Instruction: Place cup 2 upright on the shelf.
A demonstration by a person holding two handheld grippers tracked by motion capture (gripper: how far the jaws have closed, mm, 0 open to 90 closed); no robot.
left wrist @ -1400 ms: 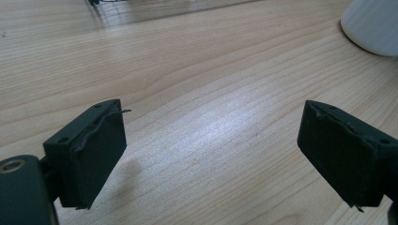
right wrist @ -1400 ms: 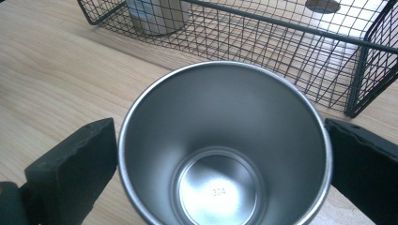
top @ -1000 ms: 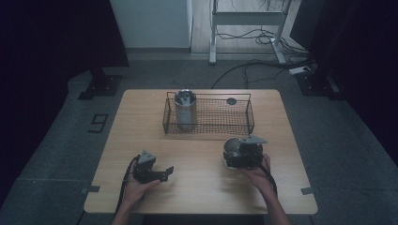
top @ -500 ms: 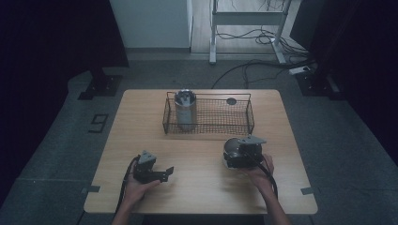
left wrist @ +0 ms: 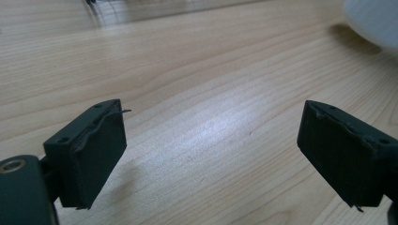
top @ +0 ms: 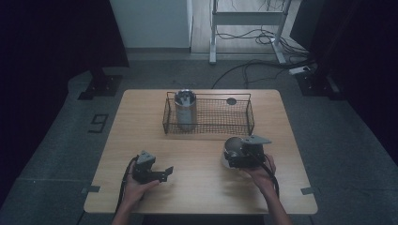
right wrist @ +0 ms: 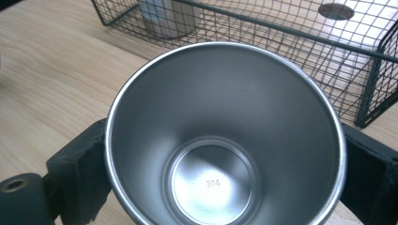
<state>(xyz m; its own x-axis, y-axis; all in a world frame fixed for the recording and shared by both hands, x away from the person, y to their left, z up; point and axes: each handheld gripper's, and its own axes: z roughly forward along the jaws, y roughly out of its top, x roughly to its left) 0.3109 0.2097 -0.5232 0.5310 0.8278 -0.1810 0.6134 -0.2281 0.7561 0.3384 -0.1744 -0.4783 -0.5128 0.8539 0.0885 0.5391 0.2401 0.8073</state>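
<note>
Two steel cups, seen from the high view: one upright in the left end of the wire basket (top: 248, 117) as the basket cup (top: 185, 109), the other, the held cup (top: 233, 147), at the right gripper (top: 236, 154) on the counter (top: 197, 192) just in front of the basket; left gripper (top: 162, 173) resting low at the front left, well apart from both. Likely step, judged only from the layout: lifting the held cup over the basket's near rail and setting it inside. From the left gripper view: fingers (left wrist: 89, 157) spread wide over bare wood, holding nothing; best kept clear. From the right gripper view: fingers (right wrist: 77, 171) pressed against both sides of the cup wall, mouth open toward the camera, "304" stamped in its base. Worth keeping the cup level, raising it fully above the rail (right wrist: 281, 33) first, then lowering into the free space right of the basket cup.
</note>
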